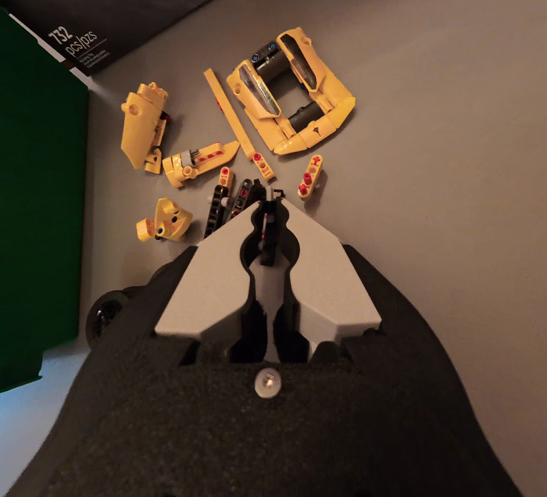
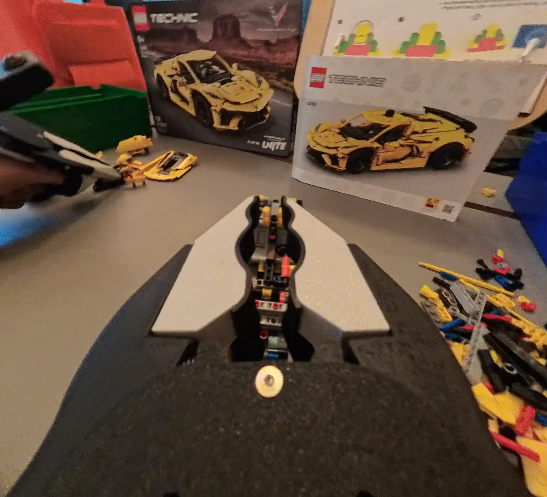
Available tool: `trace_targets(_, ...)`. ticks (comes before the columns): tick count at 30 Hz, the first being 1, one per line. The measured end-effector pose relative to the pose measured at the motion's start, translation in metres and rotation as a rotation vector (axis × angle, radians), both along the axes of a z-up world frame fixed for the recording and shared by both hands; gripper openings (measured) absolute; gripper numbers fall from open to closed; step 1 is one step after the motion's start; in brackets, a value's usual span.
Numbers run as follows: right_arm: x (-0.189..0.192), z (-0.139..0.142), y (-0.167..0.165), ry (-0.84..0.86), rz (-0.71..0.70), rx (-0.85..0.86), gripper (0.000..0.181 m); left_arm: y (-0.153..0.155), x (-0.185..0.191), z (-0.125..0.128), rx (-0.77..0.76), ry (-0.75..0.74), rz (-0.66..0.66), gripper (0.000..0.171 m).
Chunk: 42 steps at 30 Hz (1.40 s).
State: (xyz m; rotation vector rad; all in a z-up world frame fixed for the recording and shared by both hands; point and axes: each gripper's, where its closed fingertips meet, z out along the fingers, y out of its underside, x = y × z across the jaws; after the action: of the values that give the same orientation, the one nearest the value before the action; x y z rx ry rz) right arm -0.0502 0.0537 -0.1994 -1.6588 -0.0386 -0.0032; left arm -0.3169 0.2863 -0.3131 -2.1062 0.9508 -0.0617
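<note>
**Both claws pinching brick assemblies over the grey tabletop**

On the tabletop (image 1: 414, 186), the yellow car-front section (image 1: 296, 91) lies beyond the left claw (image 1: 270, 204), which is pressed onto a black beam assembly (image 1: 270, 234), long axis running along the fingers. The right claw (image 2: 272, 201) pinches a chassis assembly (image 2: 270, 275) lengthwise; loose bricks (image 2: 488, 334) lie to its right.
</note>
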Motion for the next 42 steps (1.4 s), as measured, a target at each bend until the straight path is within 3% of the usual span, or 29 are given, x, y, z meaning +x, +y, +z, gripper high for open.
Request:
trace_targets(3, 0.032, -0.007, -0.002, 0.152, -0.070, -0.005, 0.024, -0.001, -0.002, -0.007, -0.047, -0.008, 0.009, 0.010)
trace_targets(7, 0.044, -0.019, -0.003, 0.371, -0.055, -0.056, 0.026, 0.005, -0.005, 0.000, -0.008, -0.022, 0.036, 0.025)
trace_targets(14, 0.070, -0.020, -0.012, 0.437, -0.125, -0.047, 0.026, 0.009, -0.003, 0.052, 0.201, -0.121, 0.081, 0.034)
trace_targets(17, 0.074, -0.030, -0.016, 0.370, -0.112, -0.131, 0.024, -0.023, 0.032, 0.074, 0.155, -0.190, -0.073, 0.034)
trace_targets(19, 0.071, -0.057, -0.020, 0.273, -0.075, -0.287, 0.026, -0.072, 0.077, 0.078, 0.036, -0.247, -0.293, 0.034)
trace_targets(21, 0.062, -0.074, -0.026, 0.237, -0.026, -0.373, 0.026, -0.136, 0.123, 0.072, -0.124, -0.307, -0.518, 0.034)
trace_targets(23, 0.057, -0.075, -0.031, 0.195, -0.017, -0.368, 0.023, -0.180, 0.152, 0.058, -0.218, -0.290, -0.624, 0.034)
trace_targets(25, 0.063, -0.078, -0.033, 0.134, -0.044, -0.373, 0.021, -0.190, 0.170, 0.044, -0.170, -0.233, -0.625, 0.032)
trace_targets(27, 0.062, -0.081, -0.032, 0.160, -0.031, -0.380, 0.020, -0.201, 0.187, 0.038, -0.146, -0.265, -0.662, 0.025)
trace_targets(31, 0.049, -0.090, -0.031, 0.274, 0.029, -0.414, 0.016, -0.250, 0.204, 0.019, -0.302, -0.276, -0.847, 0.026)
trace_targets(38, 0.018, -0.097, -0.027, 0.296, 0.177, -0.477, 0.019, -0.264, 0.217, -0.003, -0.296, -0.195, -0.874, 0.026)
trace_targets(42, -0.023, -0.105, -0.032, 0.309, 0.390, -0.563, 0.008, -0.258, 0.220, -0.009, -0.255, -0.114, -0.927, 0.009)
